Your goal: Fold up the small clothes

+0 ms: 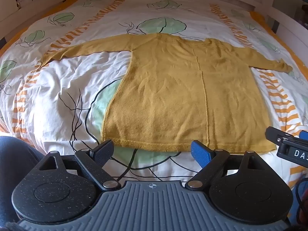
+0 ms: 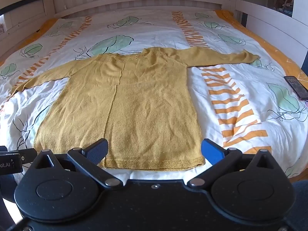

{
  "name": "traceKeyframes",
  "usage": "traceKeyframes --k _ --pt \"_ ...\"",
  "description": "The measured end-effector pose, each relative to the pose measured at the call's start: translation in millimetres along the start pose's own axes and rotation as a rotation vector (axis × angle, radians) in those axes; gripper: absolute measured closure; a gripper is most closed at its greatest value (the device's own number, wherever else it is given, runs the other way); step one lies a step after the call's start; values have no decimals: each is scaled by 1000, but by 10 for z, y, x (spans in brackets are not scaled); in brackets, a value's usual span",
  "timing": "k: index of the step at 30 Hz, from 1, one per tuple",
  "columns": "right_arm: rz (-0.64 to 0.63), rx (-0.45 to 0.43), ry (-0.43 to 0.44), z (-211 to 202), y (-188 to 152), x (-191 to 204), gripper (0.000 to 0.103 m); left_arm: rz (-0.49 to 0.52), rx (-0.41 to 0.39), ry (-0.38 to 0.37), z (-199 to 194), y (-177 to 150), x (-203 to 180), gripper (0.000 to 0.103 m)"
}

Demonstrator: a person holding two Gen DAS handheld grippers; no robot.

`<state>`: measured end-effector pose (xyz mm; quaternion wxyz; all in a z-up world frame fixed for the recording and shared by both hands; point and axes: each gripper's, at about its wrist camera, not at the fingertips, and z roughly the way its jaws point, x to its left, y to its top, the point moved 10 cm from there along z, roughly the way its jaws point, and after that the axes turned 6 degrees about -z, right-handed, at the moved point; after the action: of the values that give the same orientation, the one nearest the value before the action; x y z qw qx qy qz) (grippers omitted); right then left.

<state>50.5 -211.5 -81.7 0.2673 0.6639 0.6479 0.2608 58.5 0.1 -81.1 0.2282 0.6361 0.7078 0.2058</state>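
A mustard-yellow knit sweater (image 1: 182,92) lies flat on the bed, both sleeves spread out sideways, hem toward me. It also shows in the right wrist view (image 2: 123,111). My left gripper (image 1: 152,150) is open and empty, hovering just before the hem near its left half. My right gripper (image 2: 154,150) is open and empty, over the hem's right half. The right gripper's body (image 1: 288,144) shows at the right edge of the left wrist view.
The bed has a white duvet (image 1: 57,88) with green leaf and orange stripe prints. A white wooden bed frame (image 2: 134,2) rings the mattress. A dark phone (image 2: 296,87) lies on the bed at the right. A person's knee (image 1: 13,163) is at the lower left.
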Motion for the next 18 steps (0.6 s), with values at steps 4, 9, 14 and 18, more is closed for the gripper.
traceKeyframes --k 4,9,14,18 --pt "0 -2 -1 3 -3 5 1 2 1 6 2 -2 4 16" --pt "-1 2 -1 0 -10 -1 1 -2 1 8 4 -5 9 16" --pt "2 2 0 -27 1 -70 1 1 4 8 17 -29 19 16" --pt "4 -2 0 -4 -2 18 1 2 5 7 36 -28 18 16"
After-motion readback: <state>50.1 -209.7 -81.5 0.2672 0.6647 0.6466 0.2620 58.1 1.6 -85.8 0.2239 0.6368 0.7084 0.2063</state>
